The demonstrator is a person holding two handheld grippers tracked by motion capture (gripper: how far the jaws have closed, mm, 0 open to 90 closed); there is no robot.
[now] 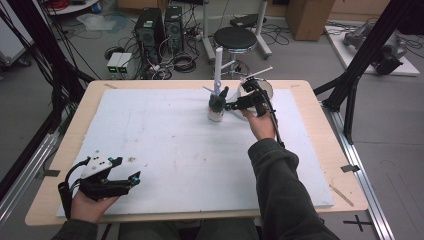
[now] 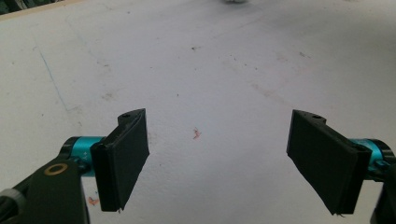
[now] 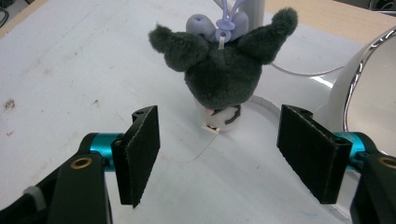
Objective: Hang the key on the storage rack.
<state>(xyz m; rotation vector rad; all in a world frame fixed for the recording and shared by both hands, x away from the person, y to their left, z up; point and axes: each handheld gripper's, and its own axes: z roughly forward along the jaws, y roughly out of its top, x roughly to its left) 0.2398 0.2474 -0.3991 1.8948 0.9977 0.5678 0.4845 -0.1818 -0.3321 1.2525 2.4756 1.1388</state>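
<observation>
Standing on the white board at the table's [image 1: 60, 150] far side, the dark plush toy [image 3: 223, 70] faces the right hand-held gripper [image 3: 217, 149], jaws spread, nothing between them; that close view reveals a mirror [image 3: 369, 98]. Near the front edge, the left hand-held gripper [image 2: 217, 161] gapes empty.

A: So where's everything sitting?

B: The plush toy [image 1: 218, 100] stands at the far middle of the surface [image 1: 165, 145], right in front of a post [image 1: 218, 70]. The mirror [image 1: 260, 89] is just to its right.

A: And the hands?

B: Right gripper [image 1: 235, 106] sits just right of the toy, between it and the mirror. Left gripper [image 1: 131, 179] is well apart, at the near left corner.
</observation>
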